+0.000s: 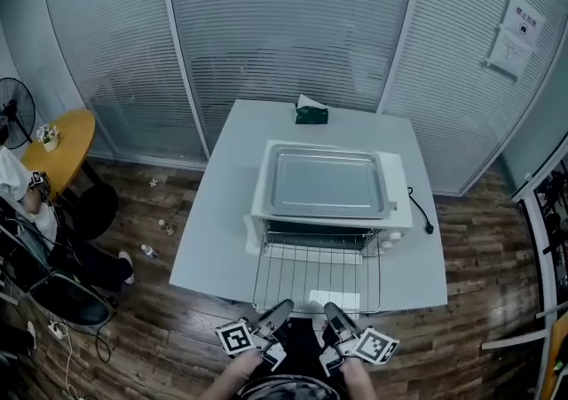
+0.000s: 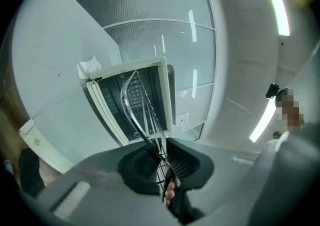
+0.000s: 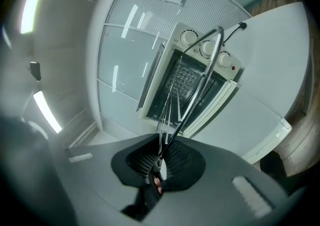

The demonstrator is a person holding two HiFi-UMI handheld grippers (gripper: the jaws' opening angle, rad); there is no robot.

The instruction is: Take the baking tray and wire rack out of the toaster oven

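Observation:
A white toaster oven (image 1: pixel 401 203) stands on the white table (image 1: pixel 217 212) with its front open. The silver baking tray (image 1: pixel 326 182) lies flat on top of the oven. The wire rack (image 1: pixel 317 274) sticks out of the oven's mouth toward me, over the table's near edge. My left gripper (image 1: pixel 277 314) is shut on the rack's front bar left of its middle, and my right gripper (image 1: pixel 335 317) is shut on the same bar to its right. In the left gripper view the rack's wires (image 2: pixel 132 102) run from the gripper (image 2: pixel 165 167) toward the oven (image 2: pixel 165 94). In the right gripper view the rack (image 3: pixel 200 77) likewise leads from the gripper (image 3: pixel 162 162) to the oven (image 3: pixel 200 49).
A dark green tissue box (image 1: pixel 311 112) sits at the table's far edge. The oven's black cord (image 1: pixel 422 212) trails on the right. Left of the table are a round yellow table (image 1: pixel 62 145), a fan (image 1: pixel 13 114) and a seated person (image 1: pixel 27 212). Ribbed glass partitions close off the back.

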